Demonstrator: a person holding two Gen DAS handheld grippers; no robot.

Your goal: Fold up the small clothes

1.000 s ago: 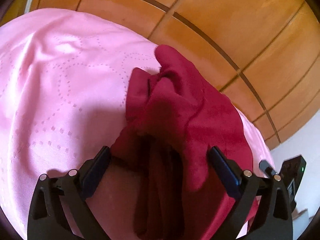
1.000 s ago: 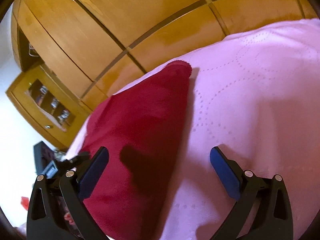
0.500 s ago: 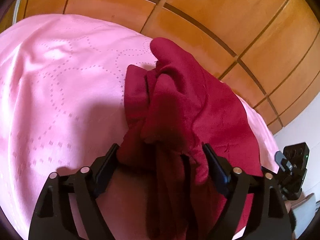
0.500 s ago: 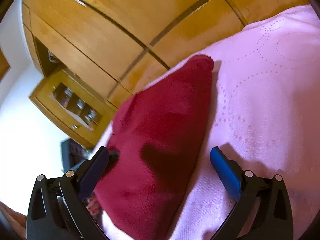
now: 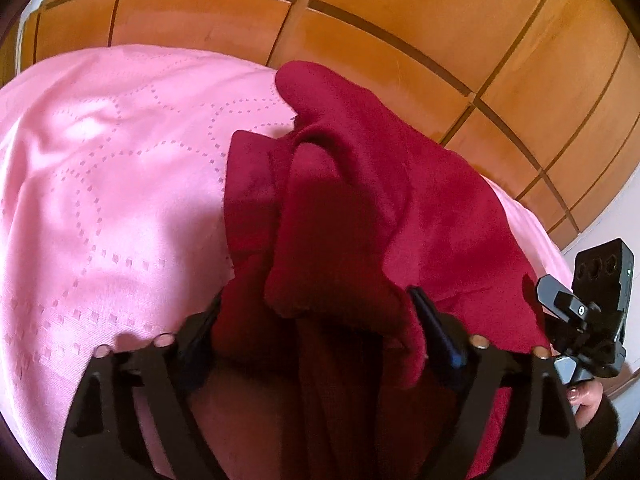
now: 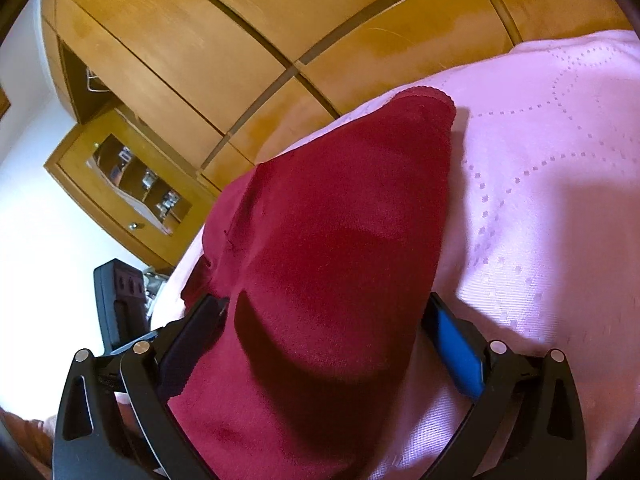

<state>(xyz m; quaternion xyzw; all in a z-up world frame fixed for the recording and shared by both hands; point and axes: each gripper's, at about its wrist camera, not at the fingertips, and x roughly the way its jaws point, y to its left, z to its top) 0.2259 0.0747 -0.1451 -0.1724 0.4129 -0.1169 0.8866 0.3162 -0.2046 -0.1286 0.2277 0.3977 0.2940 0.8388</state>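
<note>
A dark red small garment (image 5: 360, 208) lies rumpled on a pink patterned cloth (image 5: 112, 184). My left gripper (image 5: 316, 328) stands with its jaws around a bunched, raised part of the garment, the fingers pressed close against the fabric on both sides. In the right wrist view the same garment (image 6: 340, 240) lies flatter. My right gripper (image 6: 324, 324) straddles its near end with the jaws wide open, the left finger (image 6: 192, 332) touching the edge, the blue pad of the right finger (image 6: 456, 344) beside it. The right gripper also shows at the left wrist view's right edge (image 5: 580, 312).
Wooden cabinet doors (image 5: 360, 20) rise just behind the cloth's far edge. A wooden shelf unit with a glass front (image 6: 136, 188) and a white wall lie to the left in the right wrist view. The pink cloth stretches out left of the garment.
My left jaws have narrowed onto the bunched garment and it has lifted slightly. My right gripper has moved forward so that the garment's near end sits between its open jaws.
</note>
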